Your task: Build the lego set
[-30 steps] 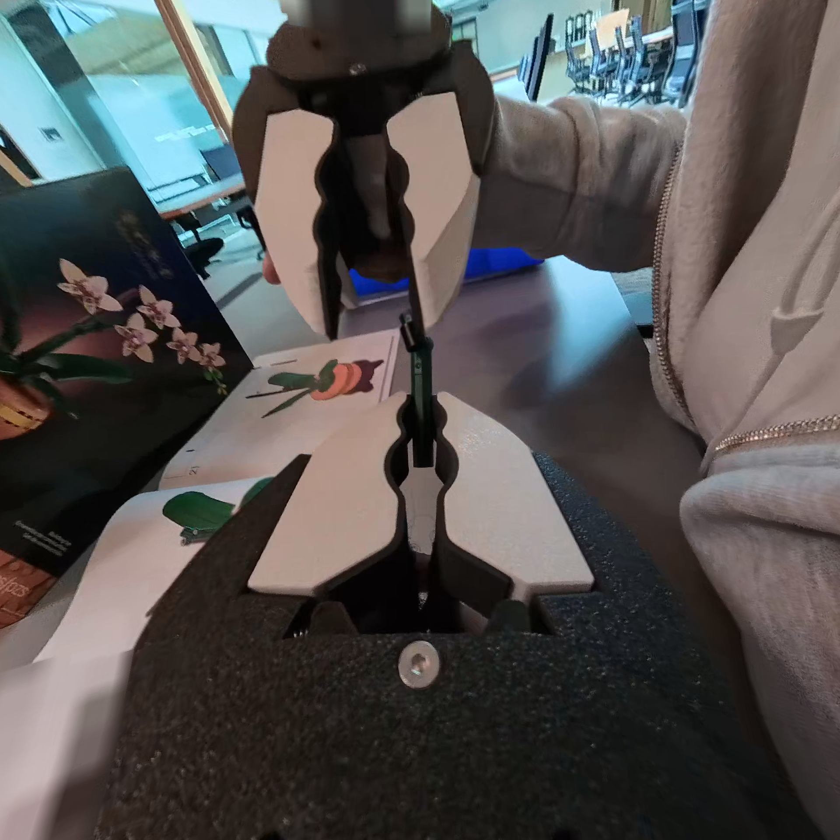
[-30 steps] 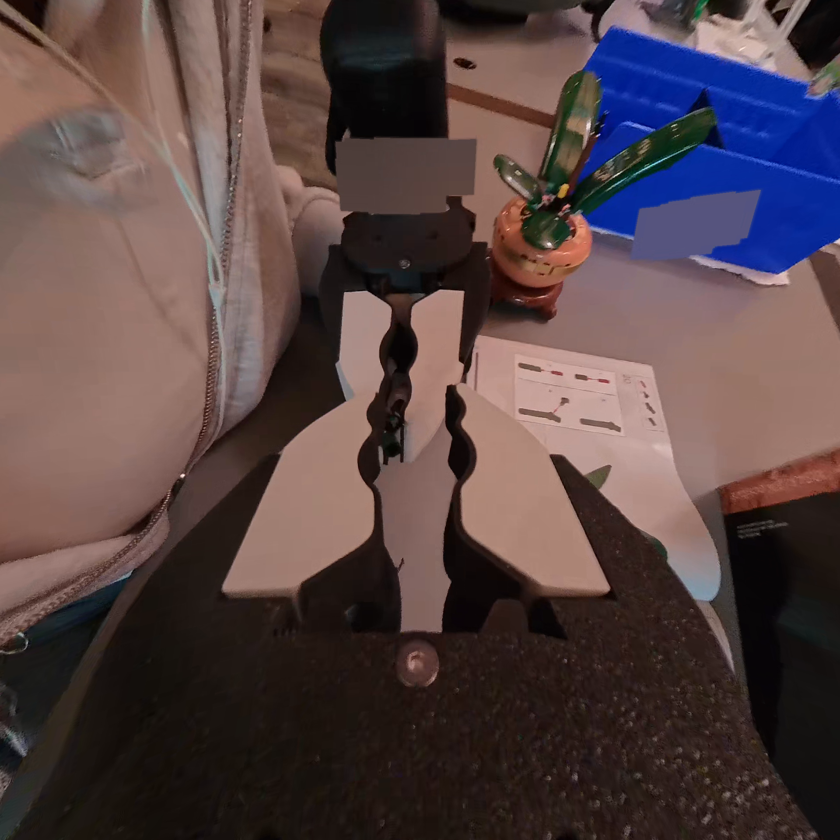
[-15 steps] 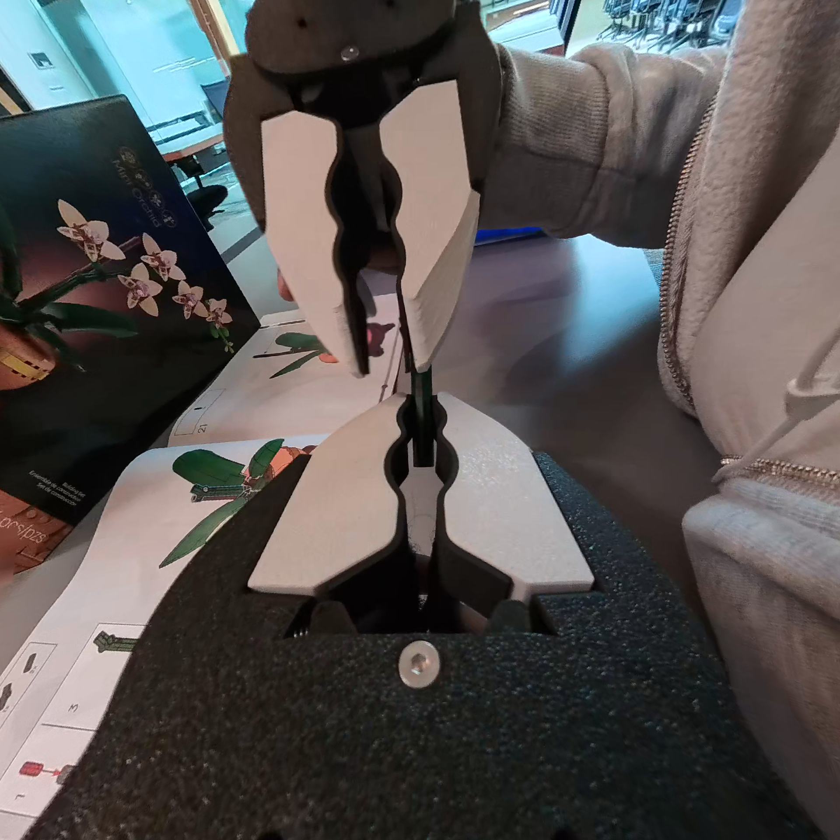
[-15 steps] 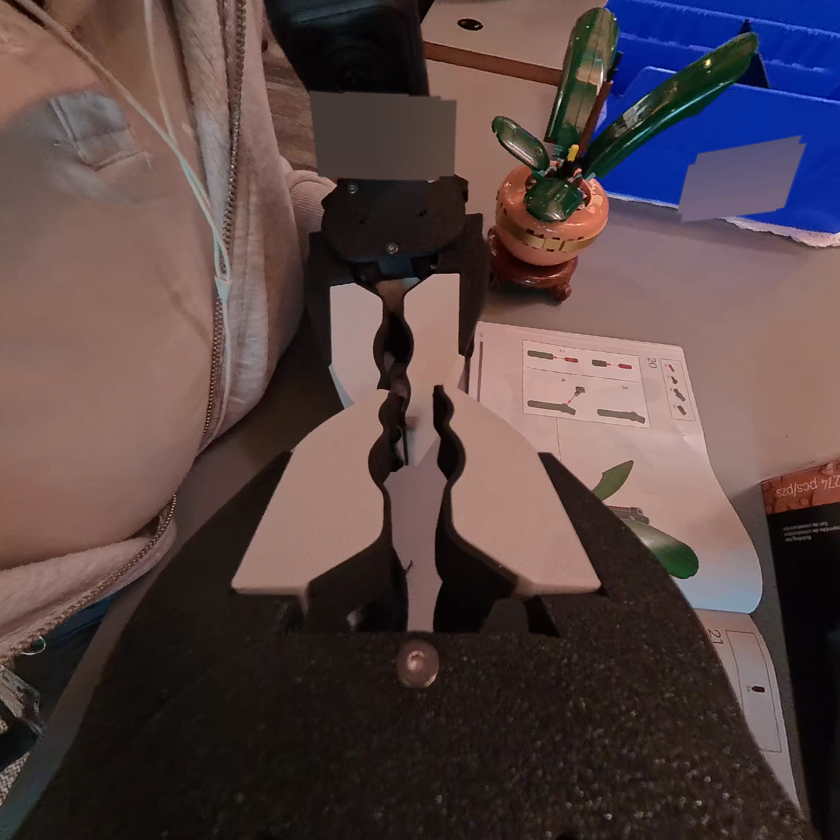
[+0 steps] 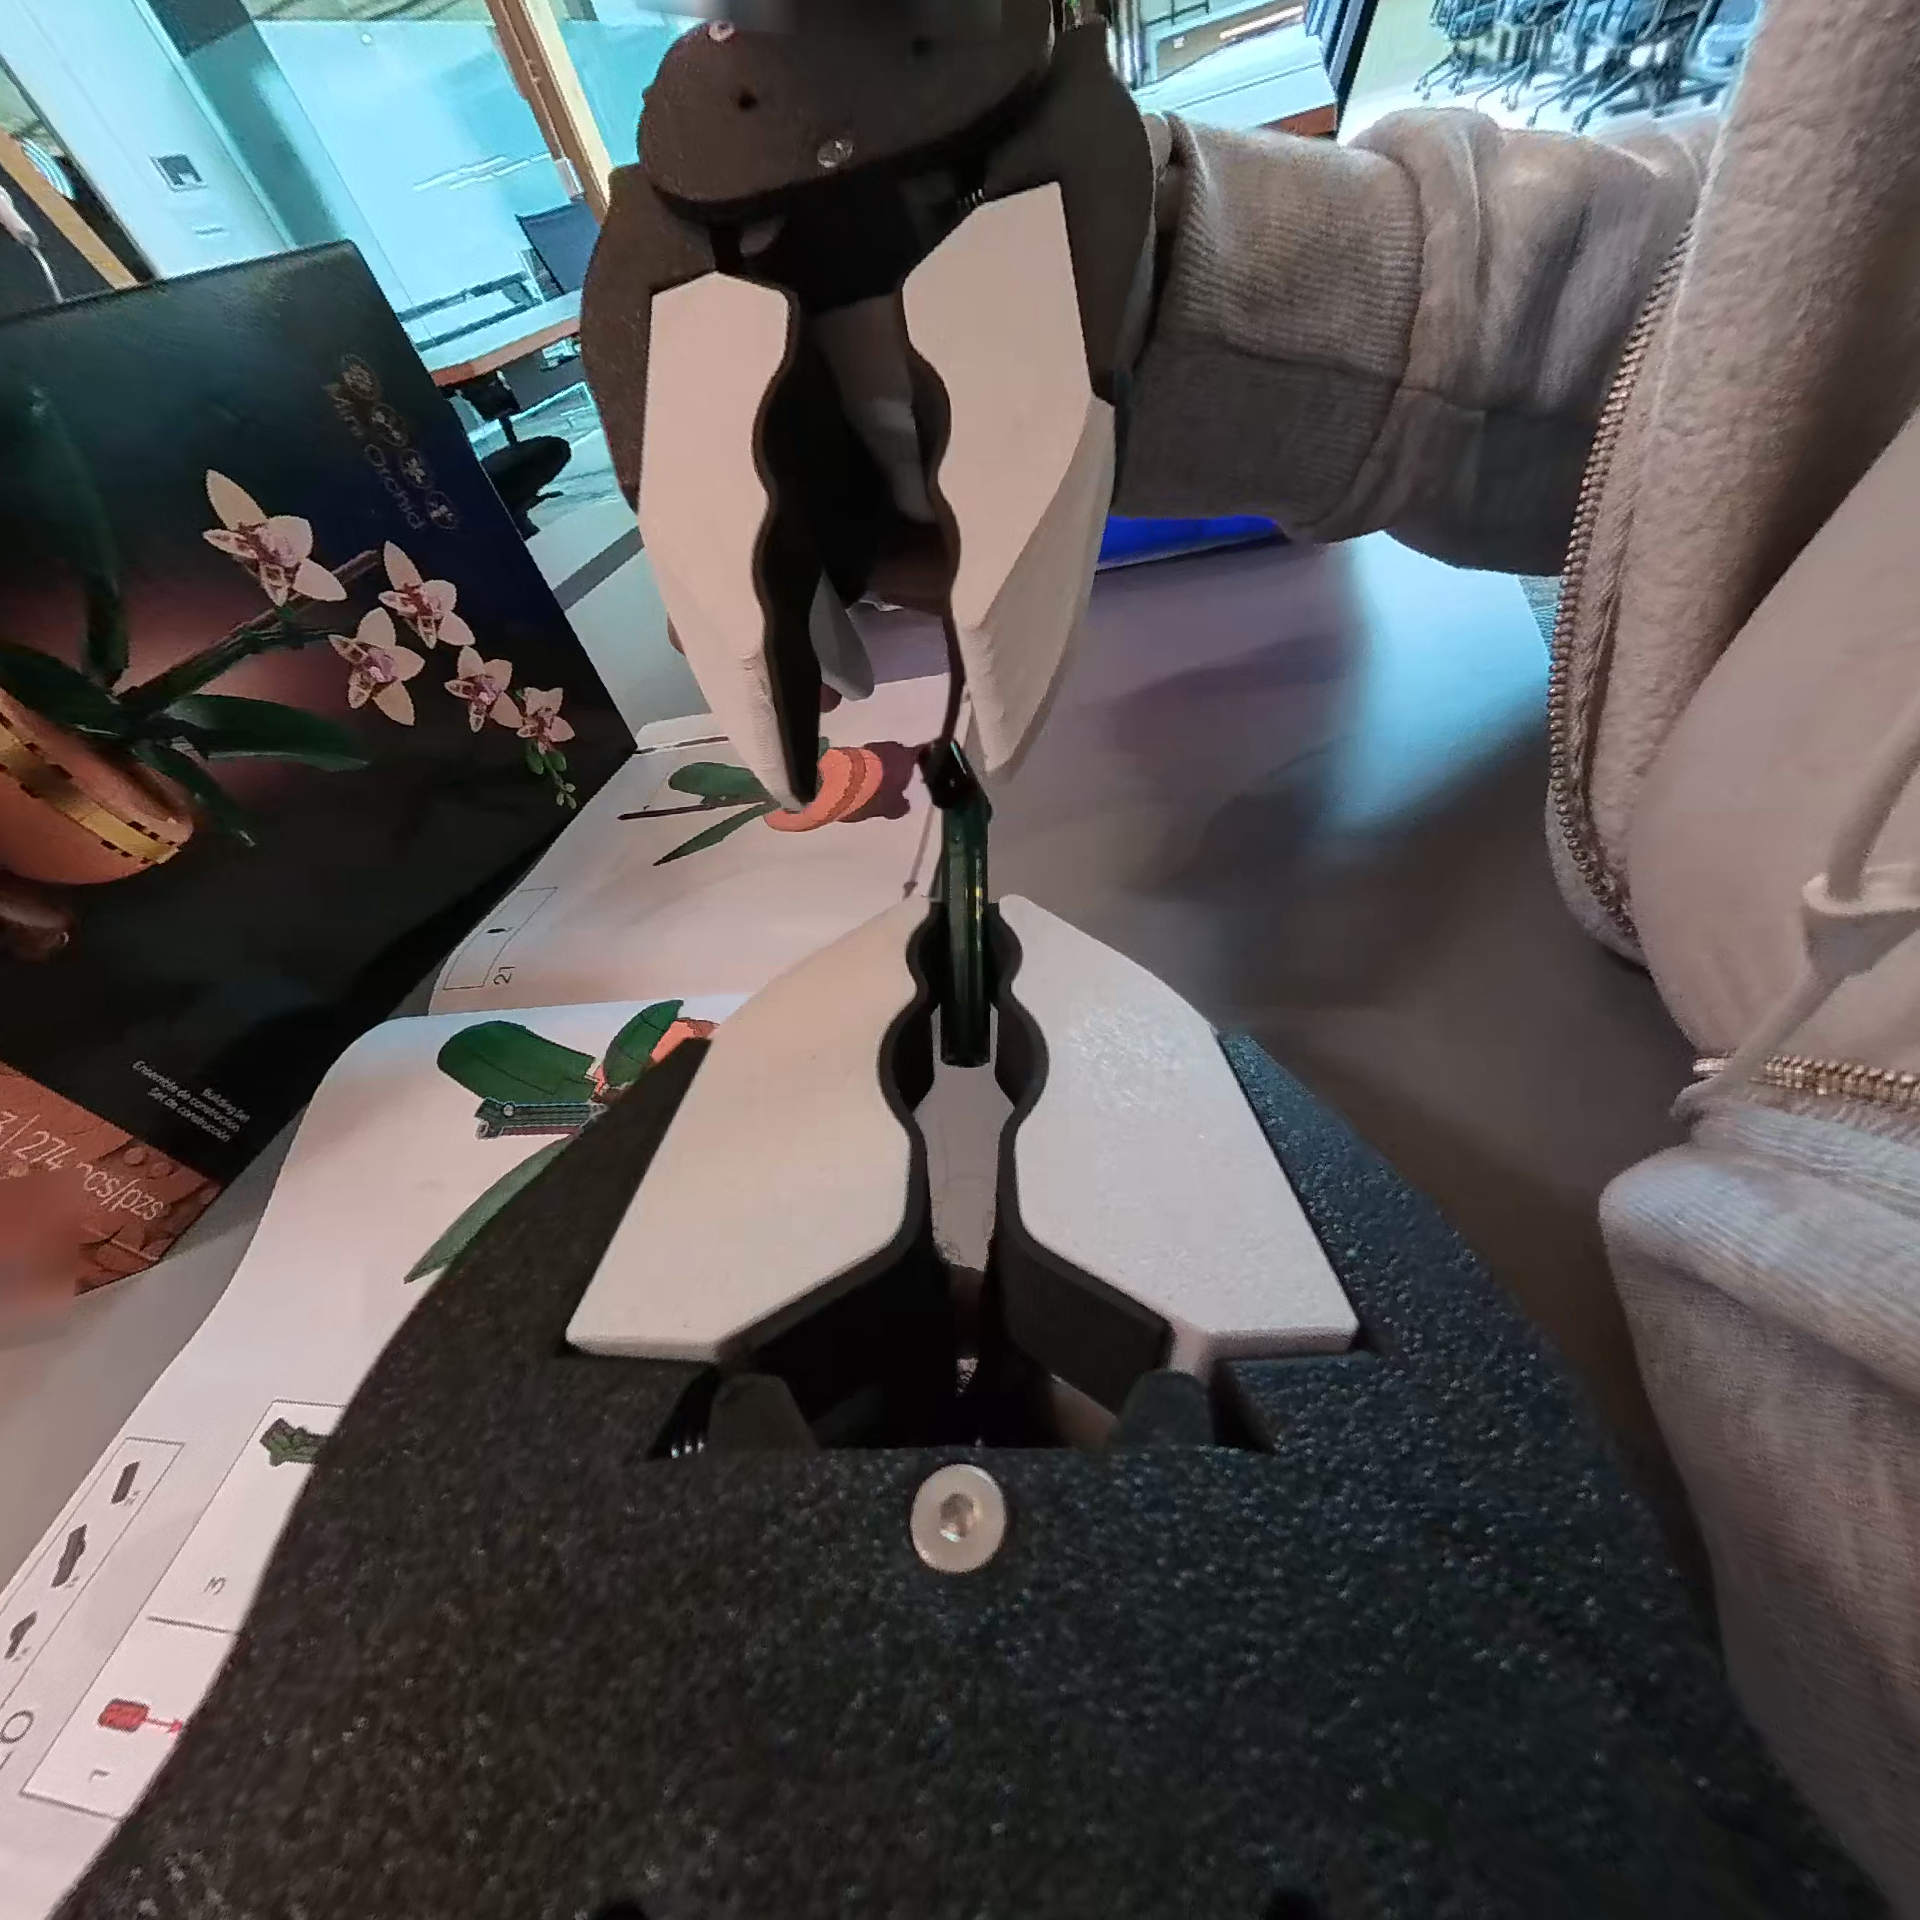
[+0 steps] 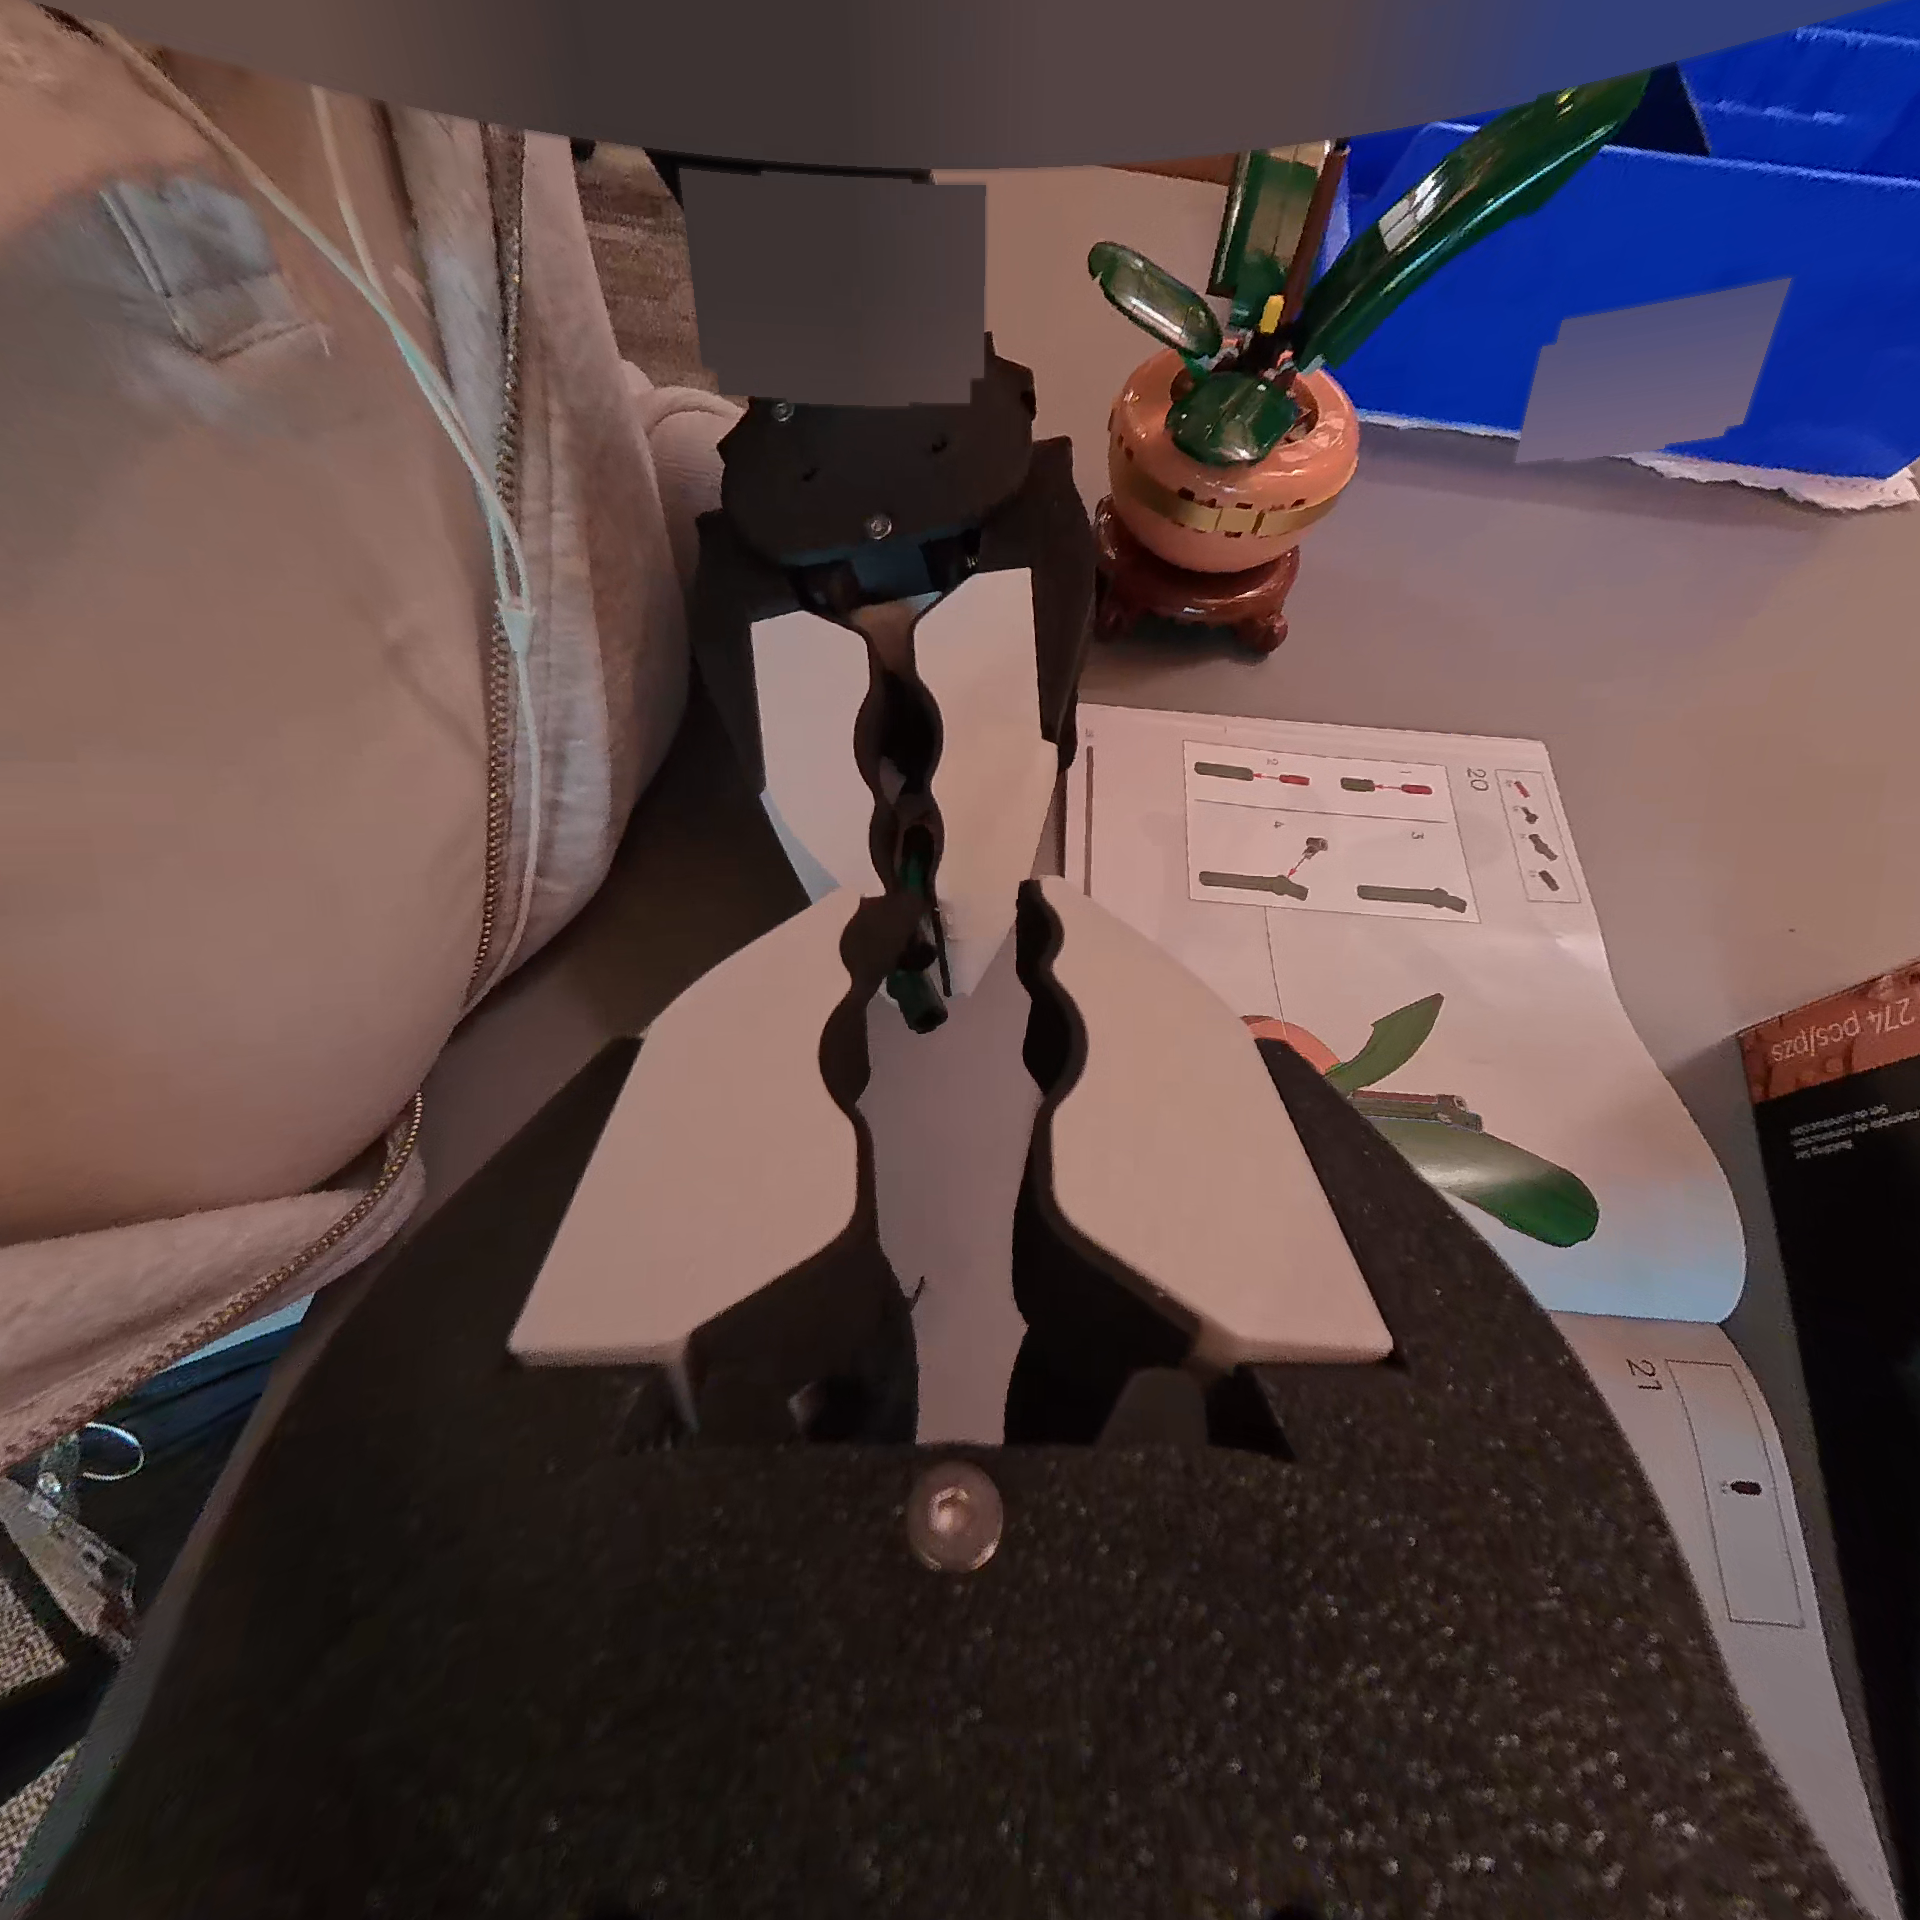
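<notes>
green lego stem (image 5: 961, 940) clamped in left hand-held gripper (image 5: 956, 914), right hand-held gripper (image 6: 940, 914) parted around its tip

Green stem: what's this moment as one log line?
left gripper: shut on green stem | right gripper: open at stem top | potted plant: on table

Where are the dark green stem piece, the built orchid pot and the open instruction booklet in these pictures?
dark green stem piece (image 5: 964, 940): left wrist view, on its shaft between the near fingertips.
orchid pot (image 6: 1231, 480): right wrist view, on its peach side wall.
instruction booklet (image 6: 1351, 940): right wrist view, on the white page.
</notes>
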`<state>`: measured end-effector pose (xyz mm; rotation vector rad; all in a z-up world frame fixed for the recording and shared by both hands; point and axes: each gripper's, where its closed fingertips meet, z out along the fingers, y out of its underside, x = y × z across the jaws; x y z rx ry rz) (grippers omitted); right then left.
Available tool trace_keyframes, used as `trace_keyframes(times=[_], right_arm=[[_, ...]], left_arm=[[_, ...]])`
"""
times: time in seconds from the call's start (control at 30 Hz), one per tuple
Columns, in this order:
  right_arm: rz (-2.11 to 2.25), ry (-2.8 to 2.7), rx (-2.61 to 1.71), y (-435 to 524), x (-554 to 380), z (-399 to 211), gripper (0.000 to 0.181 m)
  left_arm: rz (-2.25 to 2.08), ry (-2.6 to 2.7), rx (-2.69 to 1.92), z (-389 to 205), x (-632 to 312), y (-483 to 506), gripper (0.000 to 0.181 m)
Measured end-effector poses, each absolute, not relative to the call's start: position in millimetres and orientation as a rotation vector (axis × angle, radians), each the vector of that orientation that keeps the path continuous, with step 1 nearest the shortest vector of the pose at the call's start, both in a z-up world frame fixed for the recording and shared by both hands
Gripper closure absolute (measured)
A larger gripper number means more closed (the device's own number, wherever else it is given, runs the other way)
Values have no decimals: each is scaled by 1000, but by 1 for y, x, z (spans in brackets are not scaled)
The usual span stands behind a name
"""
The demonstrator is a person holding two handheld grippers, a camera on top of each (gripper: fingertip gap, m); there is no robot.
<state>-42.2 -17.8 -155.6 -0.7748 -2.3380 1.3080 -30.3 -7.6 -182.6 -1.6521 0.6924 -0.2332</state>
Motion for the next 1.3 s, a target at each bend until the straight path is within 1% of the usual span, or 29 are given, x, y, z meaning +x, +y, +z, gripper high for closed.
trace_keyframes(times=[0.17, 0.2, 0.3, 0.5, 0.6, 0.7, 1.3], right_arm=[[1275, -2355, -773, -17, -42, -159, 153], [1256, -2335, -791, -14, -45, -159, 149], [1304, -2359, -767, -14, -41, -157, 153], [1370, -2517, -713, -14, -35, -166, 153], [1359, -2585, -682, -18, -33, -170, 159], [1334, -2590, -658, -19, -35, -172, 173], [1307, -2299, -886, -12, -51, -157, 175]], left_arm=[[-214, 686, -1658, -184, -32, -6, 176], [-212, 680, -1662, -184, -33, -6, 176], [-224, 667, -1676, -186, -34, -5, 176], [-238, 707, -1688, -190, -29, -6, 176], [-232, 719, -1686, -191, -28, -7, 176], [-233, 702, -1685, -190, -30, -6, 176], [-154, 538, -1626, -173, -46, 1, 176]])
